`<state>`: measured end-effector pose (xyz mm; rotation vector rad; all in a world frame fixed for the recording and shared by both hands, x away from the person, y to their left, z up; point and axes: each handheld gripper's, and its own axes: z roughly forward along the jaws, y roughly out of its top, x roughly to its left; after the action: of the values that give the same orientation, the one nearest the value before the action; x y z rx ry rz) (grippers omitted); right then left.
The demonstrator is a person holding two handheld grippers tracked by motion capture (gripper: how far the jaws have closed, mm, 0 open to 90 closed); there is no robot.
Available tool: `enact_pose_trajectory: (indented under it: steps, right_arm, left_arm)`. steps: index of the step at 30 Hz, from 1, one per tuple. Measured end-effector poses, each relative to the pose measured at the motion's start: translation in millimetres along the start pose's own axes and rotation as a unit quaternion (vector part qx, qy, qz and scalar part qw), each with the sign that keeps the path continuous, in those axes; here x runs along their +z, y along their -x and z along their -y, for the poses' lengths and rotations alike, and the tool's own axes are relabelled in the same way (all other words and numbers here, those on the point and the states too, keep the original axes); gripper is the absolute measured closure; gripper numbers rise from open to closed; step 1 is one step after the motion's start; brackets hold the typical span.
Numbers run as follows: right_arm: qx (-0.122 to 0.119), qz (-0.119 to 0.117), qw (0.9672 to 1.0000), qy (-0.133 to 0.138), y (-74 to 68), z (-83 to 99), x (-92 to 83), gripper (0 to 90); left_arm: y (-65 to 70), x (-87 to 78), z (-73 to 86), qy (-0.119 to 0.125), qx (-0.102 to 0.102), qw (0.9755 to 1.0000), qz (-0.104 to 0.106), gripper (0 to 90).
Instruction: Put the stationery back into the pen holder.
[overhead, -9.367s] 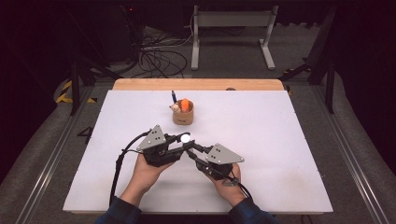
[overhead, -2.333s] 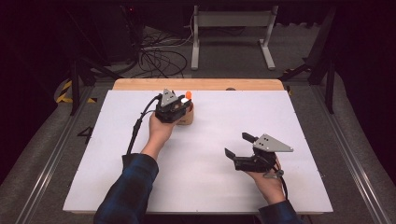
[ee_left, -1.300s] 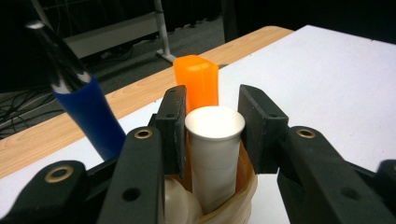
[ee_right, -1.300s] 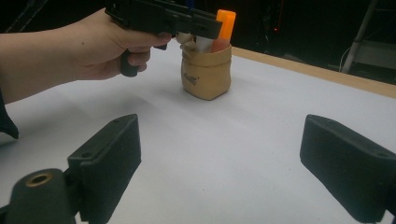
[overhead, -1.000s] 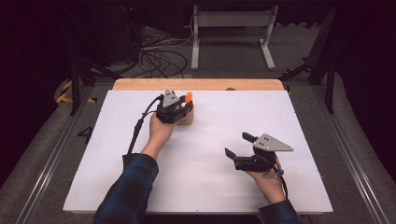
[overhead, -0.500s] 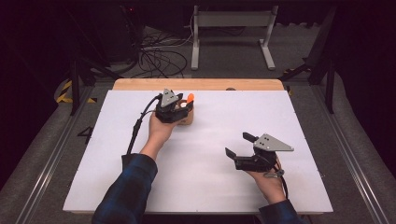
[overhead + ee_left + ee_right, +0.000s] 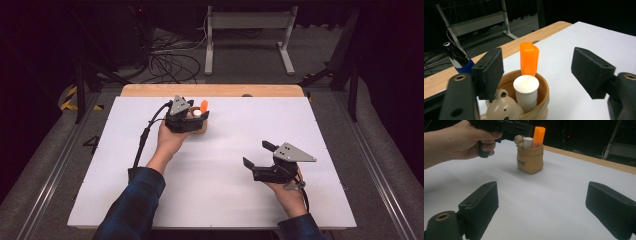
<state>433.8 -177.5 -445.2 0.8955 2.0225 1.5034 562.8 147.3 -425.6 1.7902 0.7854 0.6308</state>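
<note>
Tan, sack-shaped holder [image 7: 199, 125] sits near the far edge of the white table [image 7: 220, 200] in the high view, with the left gripper [image 7: 192, 114] right over it and the right gripper [image 7: 256, 157] parked well apart, nothing near it. In the left gripper view the jaws have just been opening and now stand wide either side of the white stick [image 7: 526, 90] and orange marker [image 7: 529, 58] standing in the holder, touching neither; a blue-banded pen [image 7: 457, 58] leans behind. Right gripper view: jaws spread, empty, over bare table. Looks like the white stick is dropped in, so the placing seems done; backing the hand away is what's left.
</note>
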Motion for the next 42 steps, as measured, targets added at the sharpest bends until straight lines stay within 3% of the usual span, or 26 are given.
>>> enact_pose_trajectory:
  steps: [9,42]
  right_arm:
    - [0.003,-0.001,1.0000,0.003,1.0,0.2,-0.4,6.8]
    - [0.004,0.016,0.9999,0.001,7.9,2.1,-3.8,1.5]
  left_arm:
    - [5.3,-13.7,-3.2,0.010,0.001,0.9999,0.006,13.9]
    - [9.2,-67.2,13.1,0.032,0.005,0.9993,0.021,6.8]
